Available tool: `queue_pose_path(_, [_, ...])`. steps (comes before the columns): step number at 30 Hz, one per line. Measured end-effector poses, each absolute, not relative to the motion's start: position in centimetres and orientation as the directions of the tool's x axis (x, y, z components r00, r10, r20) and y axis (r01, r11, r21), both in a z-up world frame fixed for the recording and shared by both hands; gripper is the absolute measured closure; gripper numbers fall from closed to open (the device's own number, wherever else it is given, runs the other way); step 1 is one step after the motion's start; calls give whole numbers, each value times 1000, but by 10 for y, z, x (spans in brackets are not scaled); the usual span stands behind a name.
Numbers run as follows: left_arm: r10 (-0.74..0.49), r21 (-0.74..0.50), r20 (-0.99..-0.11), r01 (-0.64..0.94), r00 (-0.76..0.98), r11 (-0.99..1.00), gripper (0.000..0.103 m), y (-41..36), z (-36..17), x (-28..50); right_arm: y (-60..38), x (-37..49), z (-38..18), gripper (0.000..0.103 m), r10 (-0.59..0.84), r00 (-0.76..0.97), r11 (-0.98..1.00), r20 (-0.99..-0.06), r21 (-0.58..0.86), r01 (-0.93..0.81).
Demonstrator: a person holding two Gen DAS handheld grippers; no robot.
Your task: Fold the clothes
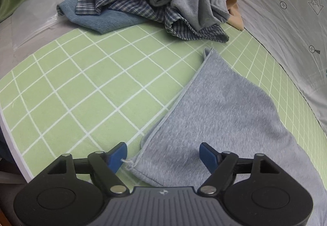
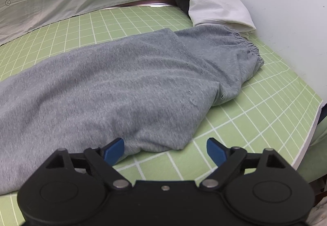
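Grey knit trousers (image 2: 114,83) are laid across the green grid mat (image 1: 77,87), a hem corner at the left end and the elastic waistband (image 2: 248,46) far right beside a white cloth (image 2: 216,9).

At the far left of the mat, an unsorted pile (image 1: 147,1) of grey, checked, blue and tan clothes is heaped, well apart from the trousers. If the leg is swung wide during a fold, the pile could be dragged along or the hem buried under it.

The left gripper (image 1: 163,155) is held just above the near hem corner, its jaws spread wide with nothing pinched; a loose thread (image 1: 127,162) lies just beside the left pad. Should the jaws be closed here, the thread or only the top layer might be caught, and the lower layer would be left behind, so the fold would come out skewed.

The right gripper (image 2: 165,151) is likewise wide open and empty, with the near folded edge lying between the pads. Part of the gap is over bare mat, so a closing there could slip off the rounded edge, or bunched cloth could be pulled unevenly against the left end.
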State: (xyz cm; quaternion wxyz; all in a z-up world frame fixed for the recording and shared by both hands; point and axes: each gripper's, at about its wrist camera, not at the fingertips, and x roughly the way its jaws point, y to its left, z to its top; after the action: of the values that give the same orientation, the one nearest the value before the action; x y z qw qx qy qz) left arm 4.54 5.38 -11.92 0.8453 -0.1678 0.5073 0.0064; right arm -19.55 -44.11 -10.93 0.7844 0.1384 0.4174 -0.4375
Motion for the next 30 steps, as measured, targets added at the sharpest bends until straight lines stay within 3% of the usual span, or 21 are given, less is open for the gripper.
queue_pose_path(13, [-158, -243, -868, -124, 471, 962, 12, 31, -120, 53, -448, -182, -107, 12, -569, 256, 592, -782, -172, 787])
queue_pose_path(21, [-65, -115, -888, -82, 456, 990, 11, 8, -124, 54, -450, -189, -104, 12, -589, 244, 572, -771, -184, 800])
queue_pose_path(24, [10, -16, -883, -52, 470, 999, 26, -3, -124, 50, -450, -199, -105, 12, -594, 226, 546, -772, -181, 818])
queue_pose_path(27, [-17, -29, -868, -16, 497, 999, 52, -7, -120, 47, -451, -210, -108, 12, -592, 208, 515, -779, -167, 841])
queue_pose_path(29, [-49, -59, -866, -5, 498, 998, 84, -8, -118, 48, -452, -215, -109, 12, -592, 198, 502, -781, -166, 849])
queue_pose_path(30, [-73, -87, -868, -4, 492, 996, 89, -8, -118, 49, -452, -218, -109, 12, -592, 196, 499, -781, -165, 851])
